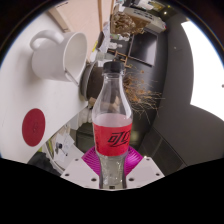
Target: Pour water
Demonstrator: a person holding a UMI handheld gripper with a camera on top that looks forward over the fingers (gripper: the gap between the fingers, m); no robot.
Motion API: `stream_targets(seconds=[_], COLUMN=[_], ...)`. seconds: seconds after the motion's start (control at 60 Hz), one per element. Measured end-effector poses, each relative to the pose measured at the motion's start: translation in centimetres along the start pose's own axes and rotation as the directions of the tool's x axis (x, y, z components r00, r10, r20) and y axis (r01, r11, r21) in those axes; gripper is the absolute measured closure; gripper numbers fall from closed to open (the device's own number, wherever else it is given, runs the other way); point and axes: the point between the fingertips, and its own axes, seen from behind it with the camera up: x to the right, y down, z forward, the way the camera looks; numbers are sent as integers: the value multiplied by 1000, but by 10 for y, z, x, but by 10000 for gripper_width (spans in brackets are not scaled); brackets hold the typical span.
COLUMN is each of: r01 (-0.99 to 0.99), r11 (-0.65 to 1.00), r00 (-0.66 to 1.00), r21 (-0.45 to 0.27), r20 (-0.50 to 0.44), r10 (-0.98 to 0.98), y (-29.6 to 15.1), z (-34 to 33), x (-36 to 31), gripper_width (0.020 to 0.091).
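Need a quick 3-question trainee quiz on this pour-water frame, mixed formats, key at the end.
1. True or false: the bottle between the gripper fingers has its cap removed.
2. Which item stands beyond the bottle, towards the white surface?
A. a white mug
B. a glass bowl
C. a metal kettle
3. Fill in: the bottle's label is mainly ____ in colour.

Key:
1. False. A dark cap sits on the neck.
2. A. The mug lies tilted with its opening facing the bottle.
3. Red. Both pads press the bottle below the label.
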Motion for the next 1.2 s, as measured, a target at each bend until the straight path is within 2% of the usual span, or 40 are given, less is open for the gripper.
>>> stream_targets(seconds=[0.117, 0.267, 0.35, 0.433, 0.5, 0.583, 0.667, 0.767, 0.833, 0.933, 1.067, 1.2], r01=[148, 193, 149, 24, -158, -437, -675, -843, -888, -900, -889, -891], r11=[988, 979, 986, 997, 987, 898, 722, 475, 315, 127, 0, -46], r00=[988, 981, 988, 1000, 984, 882, 688, 416, 230, 1, -143, -186], r21=[39, 72, 78, 69, 33, -52, -149, -254, -336, -416, -457, -451], r20=[-44, -47, -39, 16, 84, 171, 224, 253, 270, 288, 278, 270], r10=[-146, -190, -146, -25, 154, 439, 690, 873, 935, 958, 950, 945], y=[-13, -23, -26, -26, -22, -18, -19, -26, -32, -50, -60, -61], z=[10, 15, 14, 12, 9, 0, -8, -16, -20, -27, -28, -25], x=[-1, -3, 0, -2, -4, -9, -16, -26, -41, -63, -89, -106], gripper_width=[853, 852, 852, 853, 853, 851, 852, 853, 852, 853, 852, 851])
